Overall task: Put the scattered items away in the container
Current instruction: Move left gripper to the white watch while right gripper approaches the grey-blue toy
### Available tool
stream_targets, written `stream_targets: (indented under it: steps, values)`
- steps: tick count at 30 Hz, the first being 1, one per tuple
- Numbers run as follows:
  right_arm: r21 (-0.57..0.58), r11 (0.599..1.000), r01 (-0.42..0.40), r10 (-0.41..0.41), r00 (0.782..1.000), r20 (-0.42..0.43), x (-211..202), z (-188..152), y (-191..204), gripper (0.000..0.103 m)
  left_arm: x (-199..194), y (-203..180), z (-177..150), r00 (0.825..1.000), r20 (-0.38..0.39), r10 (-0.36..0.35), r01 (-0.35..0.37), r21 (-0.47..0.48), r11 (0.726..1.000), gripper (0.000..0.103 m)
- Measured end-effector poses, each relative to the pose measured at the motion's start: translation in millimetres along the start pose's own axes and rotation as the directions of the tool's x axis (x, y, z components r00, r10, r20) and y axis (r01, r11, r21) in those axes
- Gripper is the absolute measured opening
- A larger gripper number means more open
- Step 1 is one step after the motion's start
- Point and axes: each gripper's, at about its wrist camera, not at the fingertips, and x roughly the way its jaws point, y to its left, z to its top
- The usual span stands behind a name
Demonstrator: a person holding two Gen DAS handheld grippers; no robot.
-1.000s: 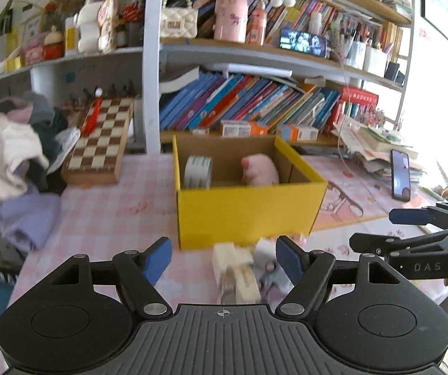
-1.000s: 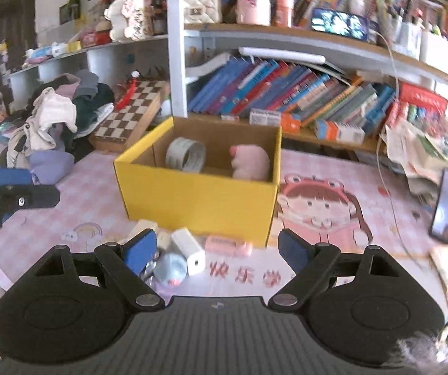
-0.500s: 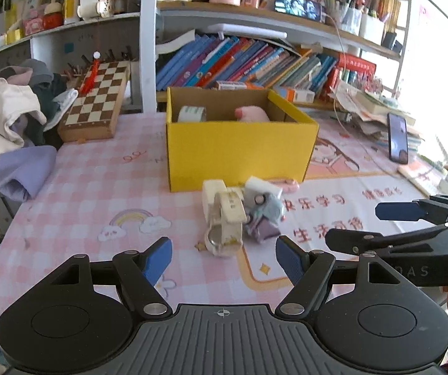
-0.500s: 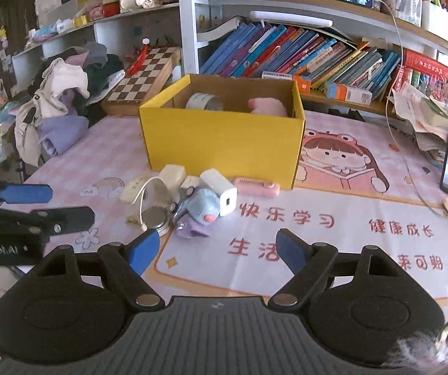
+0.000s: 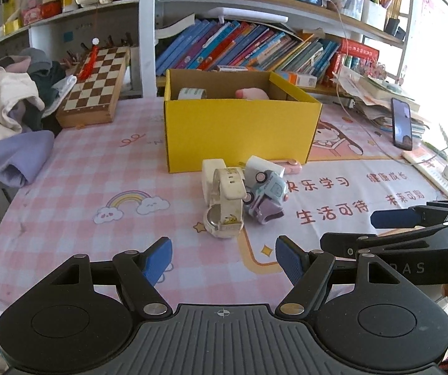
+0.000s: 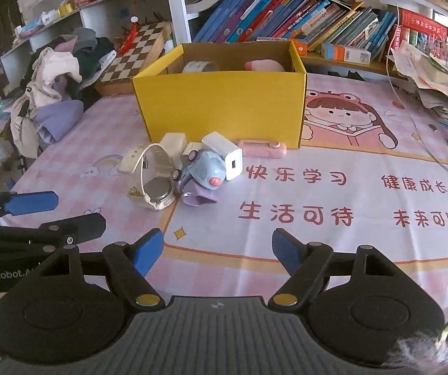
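A yellow cardboard box (image 5: pixel 239 134) (image 6: pixel 220 106) stands mid-table with a tape roll (image 5: pixel 192 93) and a pink plush (image 5: pixel 252 94) inside. In front of it lie a cream watch (image 5: pixel 225 200) (image 6: pixel 150 176), a blue toy car (image 5: pixel 269 193) (image 6: pixel 202 168), a white charger (image 6: pixel 224 153), a cream block (image 6: pixel 173 142) and a pink comb (image 6: pixel 263 149). My left gripper (image 5: pixel 224 257) is open and empty, short of the pile. My right gripper (image 6: pixel 217 250) is open and empty, also short of the pile; it shows in the left wrist view (image 5: pixel 370 231).
A chessboard (image 5: pixel 98 87) and a heap of clothes (image 5: pixel 8 118) lie at the left. A phone (image 5: pixel 402 123) and papers sit at the right. Bookshelves stand behind the box. A pink printed mat (image 6: pixel 333 193) covers the table's right half.
Both grippers have pulled back and up from the box. The pile of small items now lies well ahead of the fingers. Both jaws stay open.
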Motion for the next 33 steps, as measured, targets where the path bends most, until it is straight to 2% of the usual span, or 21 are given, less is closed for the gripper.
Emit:
stream_targets:
  steps: [20, 27, 30, 33]
  values:
    - [0.005, 1.000, 0.002, -0.001, 1.000, -0.025, 12, 8, -11, 0.077, 11, -4, 7, 1.000, -0.006, 0.001, -0.001, 0.016, 1.000, 0.075]
    - [-0.113, 0.993, 0.015, -0.011, 0.999, 0.038, 12, 32, -14, 0.077, 13, -4, 13, 1.000, 0.001, 0.000, 0.000, 0.023, 1.000, 0.074]
    - [-0.065, 0.998, 0.026, -0.024, 0.999, 0.032, 16, 27, -13, 0.076, 16, -5, 13, 1.000, -0.004, -0.002, 0.002, 0.023, 1.000, 0.073]
    - [0.044, 0.999, 0.031, -0.031, 0.999, -0.008, 23, 15, -16, 0.066, 20, -5, 13, 1.000, -0.008, -0.005, 0.005, 0.019, 1.000, 0.073]
